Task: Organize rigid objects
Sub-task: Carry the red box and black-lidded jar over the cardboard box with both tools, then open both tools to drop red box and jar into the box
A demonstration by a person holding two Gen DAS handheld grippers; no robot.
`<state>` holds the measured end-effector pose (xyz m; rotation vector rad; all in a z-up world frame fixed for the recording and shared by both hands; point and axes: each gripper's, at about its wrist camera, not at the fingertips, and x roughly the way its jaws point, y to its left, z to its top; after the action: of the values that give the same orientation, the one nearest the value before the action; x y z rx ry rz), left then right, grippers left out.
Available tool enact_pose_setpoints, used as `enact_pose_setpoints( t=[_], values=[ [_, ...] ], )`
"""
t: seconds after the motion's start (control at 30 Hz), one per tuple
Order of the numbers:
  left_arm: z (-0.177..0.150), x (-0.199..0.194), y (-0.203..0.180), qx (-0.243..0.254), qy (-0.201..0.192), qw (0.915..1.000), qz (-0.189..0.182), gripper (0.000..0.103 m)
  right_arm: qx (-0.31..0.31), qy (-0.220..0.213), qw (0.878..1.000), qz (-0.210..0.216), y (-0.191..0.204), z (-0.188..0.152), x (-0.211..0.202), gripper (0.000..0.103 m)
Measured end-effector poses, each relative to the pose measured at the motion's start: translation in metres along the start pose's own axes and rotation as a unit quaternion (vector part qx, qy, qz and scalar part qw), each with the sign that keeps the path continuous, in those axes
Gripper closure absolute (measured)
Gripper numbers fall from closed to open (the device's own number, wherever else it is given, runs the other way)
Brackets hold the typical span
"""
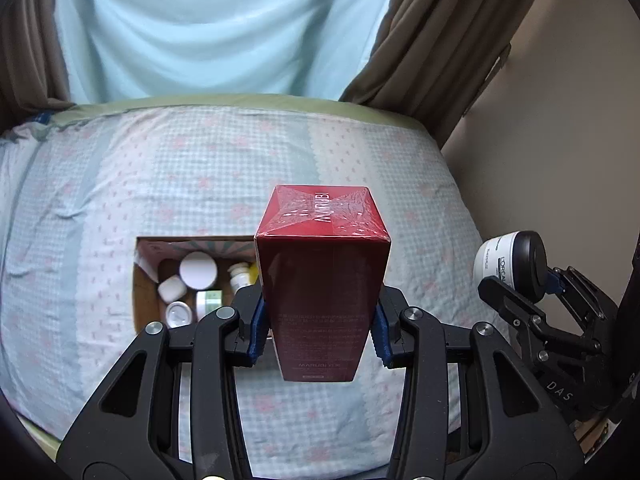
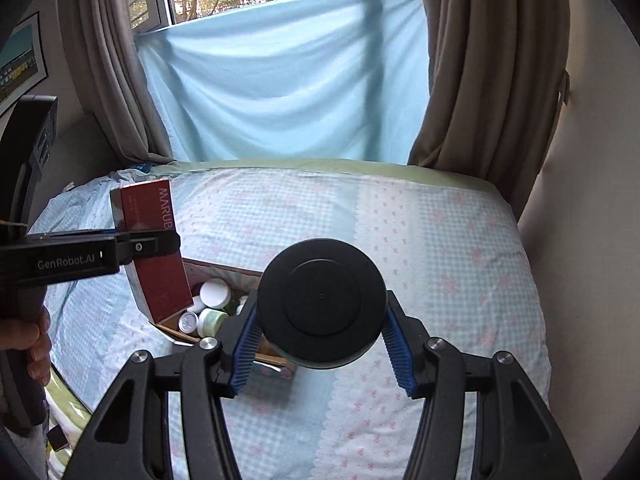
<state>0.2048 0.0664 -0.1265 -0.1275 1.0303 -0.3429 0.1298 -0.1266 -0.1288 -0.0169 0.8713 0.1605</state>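
Note:
My left gripper (image 1: 320,332) is shut on a tall red Marubi box (image 1: 324,280) and holds it upright above the bed, just right of an open cardboard box (image 1: 140,292). That box holds several white jars and bottles (image 1: 198,268). My right gripper (image 2: 322,344) is shut on a white L'Oreal jar with a black lid (image 2: 322,304); it shows at the right of the left wrist view (image 1: 510,266). The red box (image 2: 156,256) and the left gripper (image 2: 148,246) show at the left of the right wrist view, above the cardboard box (image 2: 224,270).
The bed has a checked floral sheet (image 1: 200,168). A light blue cloth (image 2: 280,80) hangs over the window between brown curtains (image 2: 480,60). A beige wall (image 1: 560,140) is on the right. The person's hand (image 2: 36,340) holds the left gripper's handle.

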Motion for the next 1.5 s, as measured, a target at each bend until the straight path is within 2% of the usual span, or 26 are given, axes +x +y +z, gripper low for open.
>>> enact_pose_setpoints(
  t=[0.2, 0.37, 0.53, 0.77, 0.93, 1.07, 1.27, 1.43, 1.47, 1.5],
  values=[
    [-0.005, -0.007, 0.074, 0.014, 0.01, 0.9998, 0.004, 0.065, 0.02, 0.006, 1.0, 0.012, 0.075, 0.009, 0.03, 0.051],
    [-0.008, 0.011, 0.13, 0.006, 0.041, 0.9991, -0.007, 0.065, 0.04, 0.034, 0.998, 0.023, 0.116, 0.01, 0.069, 0.051],
    [-0.016, 0.037, 0.171, -0.007, 0.066, 0.9977, -0.006, 0.065, 0.051, 0.073, 0.995, 0.034, 0.143, 0.002, 0.114, 0.051],
    [-0.032, 0.093, 0.217, -0.035, 0.105, 0.9939, 0.003, 0.065, 0.03, 0.13, 0.991, 0.034, 0.162, -0.023, 0.18, 0.051],
    [-0.043, 0.137, 0.238, -0.052, 0.137, 0.9892, 0.01, 0.065, 0.028, 0.181, 0.982, 0.047, 0.162, -0.043, 0.228, 0.051],
    [-0.046, 0.17, 0.245, -0.061, 0.157, 0.9858, 0.007, 0.065, 0.022, 0.201, 0.978, 0.045, 0.159, -0.054, 0.26, 0.051],
    [-0.053, 0.218, 0.246, -0.049, 0.208, 0.9765, 0.029, 0.065, 0.012, 0.241, 0.969, 0.047, 0.148, -0.067, 0.294, 0.051],
    [-0.046, 0.235, 0.241, -0.041, 0.223, 0.9733, 0.033, 0.065, 0.008, 0.256, 0.965, 0.059, 0.142, -0.071, 0.31, 0.05],
    [-0.043, 0.239, 0.238, -0.038, 0.231, 0.9716, 0.037, 0.062, 0.01, 0.26, 0.963, 0.064, 0.141, -0.072, 0.314, 0.05],
    [-0.04, 0.241, 0.235, -0.032, 0.234, 0.9709, 0.037, 0.051, 0.008, 0.264, 0.962, 0.067, 0.141, -0.072, 0.318, 0.05]
  ],
)
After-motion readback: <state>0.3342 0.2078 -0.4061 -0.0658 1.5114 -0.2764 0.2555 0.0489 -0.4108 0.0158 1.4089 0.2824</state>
